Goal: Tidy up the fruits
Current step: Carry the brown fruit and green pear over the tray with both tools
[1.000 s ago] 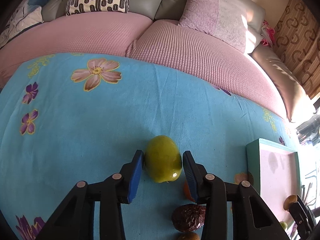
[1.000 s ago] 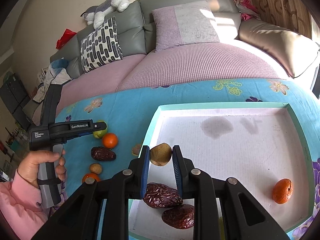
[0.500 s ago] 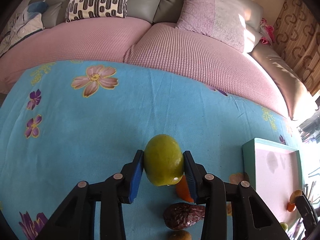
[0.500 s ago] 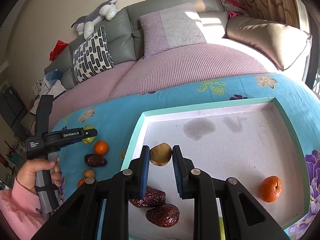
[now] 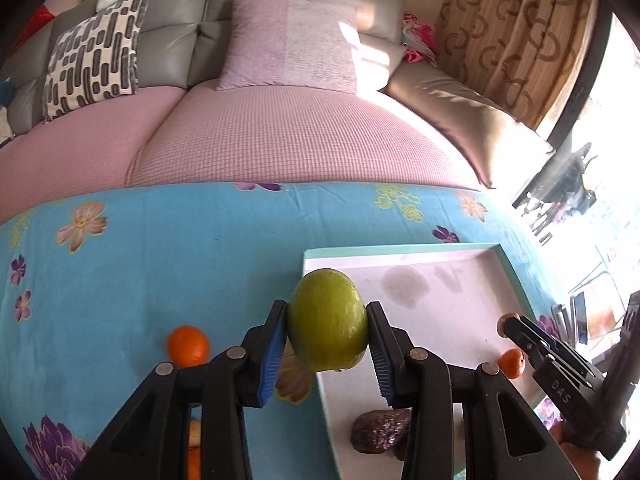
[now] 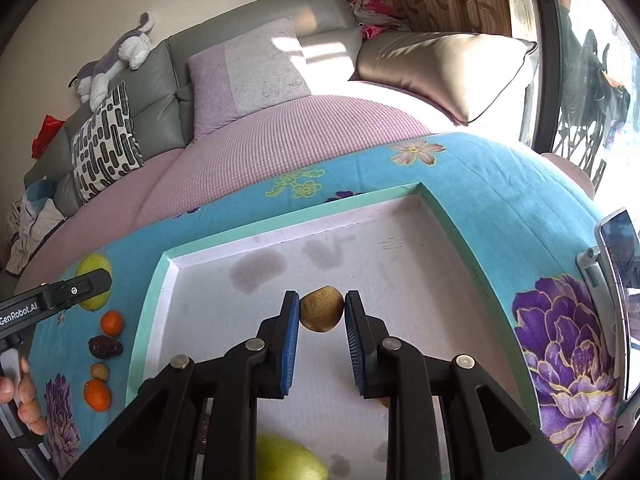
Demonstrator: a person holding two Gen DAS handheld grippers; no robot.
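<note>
Between the blue pads of the left gripper (image 5: 327, 330), a green fruit (image 5: 327, 325) is clamped and carried clear of the cloth, right over the near-left edge of the tray (image 5: 400, 249). The right gripper (image 6: 321, 315) is closed on a small brown fruit (image 6: 321, 314), held above the white floor of the same tray (image 6: 280, 227); whether that fruit is touching the floor, I cannot tell.

Some of the sorting looks done. In the left wrist view a dark date (image 5: 380, 430) lies at the near end of the tray and a small orange (image 5: 511, 363) sits toward its right side, partly behind the other gripper. In the right wrist view another yellow-green fruit (image 6: 290, 458) lies at the bottom, below the gripper, apparently in the tray as well.

More remains outside. On the blue flowered cloth (image 6: 500, 184) to the left of the tray lie an orange (image 6: 112, 322), a date (image 6: 105, 347), a small brown fruit (image 6: 99, 371) and a second orange (image 6: 97, 394), spaced in a loose line. The left wrist view shows one orange (image 5: 188, 346) on the cloth just beside its gripper.

By my reckoning the job is about half finished: two fruits are in hand and need setting down in the tray, and four more wait on the cloth.
</note>
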